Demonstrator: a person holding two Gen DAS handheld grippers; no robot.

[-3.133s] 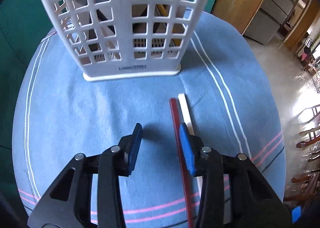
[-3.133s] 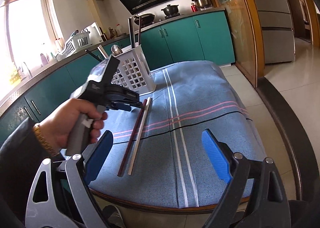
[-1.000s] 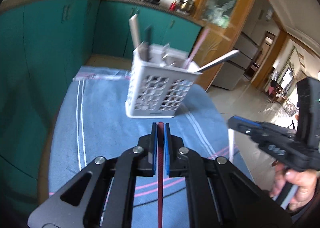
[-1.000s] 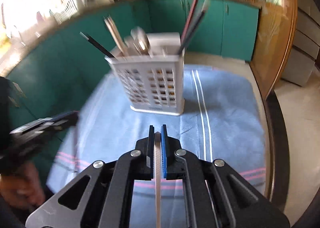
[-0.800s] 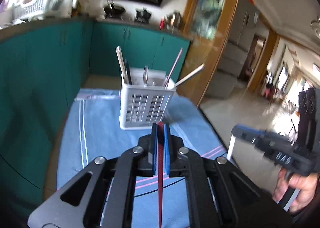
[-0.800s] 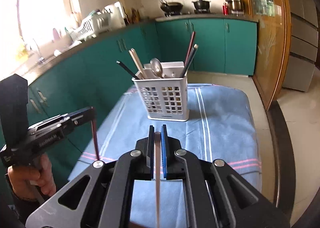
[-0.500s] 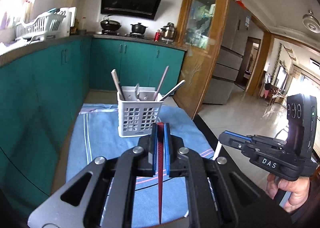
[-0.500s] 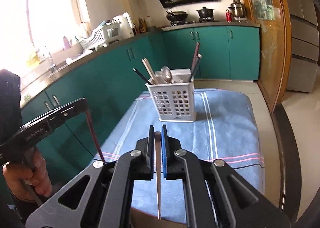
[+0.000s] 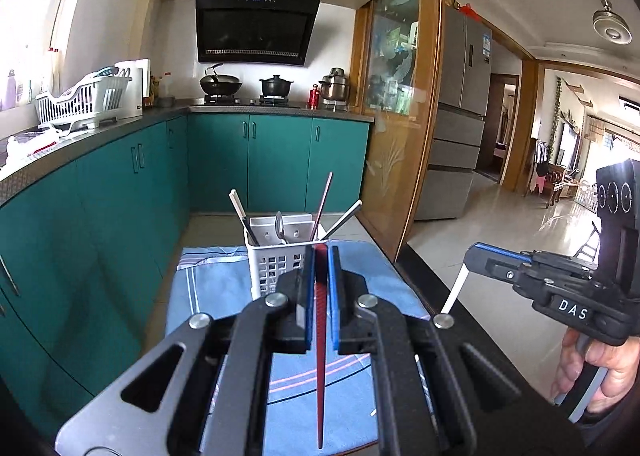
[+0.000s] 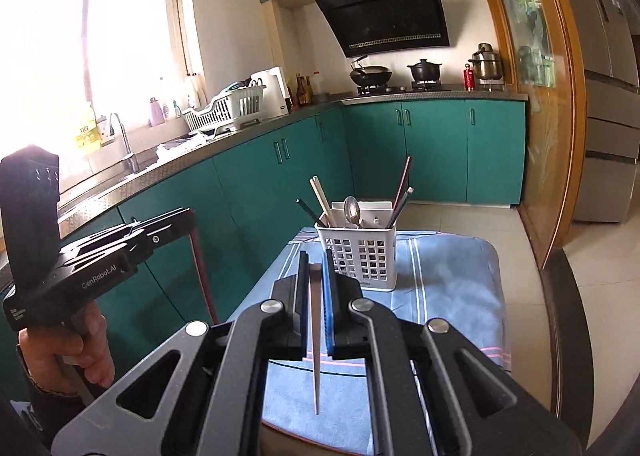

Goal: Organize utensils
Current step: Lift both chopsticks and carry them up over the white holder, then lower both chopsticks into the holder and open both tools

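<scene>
Left wrist view | left gripper [image 9: 319,288] is clamping red chopstick [image 9: 320,368] at its upper end | right gripper [image 10: 316,288] is pinching white chopstick [image 10: 315,336] likewise | both likely light, stiff, slippery | basket [image 9: 276,266] is standing ahead, below.

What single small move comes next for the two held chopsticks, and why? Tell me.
Probably carry both grippers forward over the white basket, then tip the sticks down into it. The left gripper is shut on the red chopstick, the right gripper on the white chopstick; both hang clear of the blue cloth, and the basket already holds other utensils upright.
</scene>
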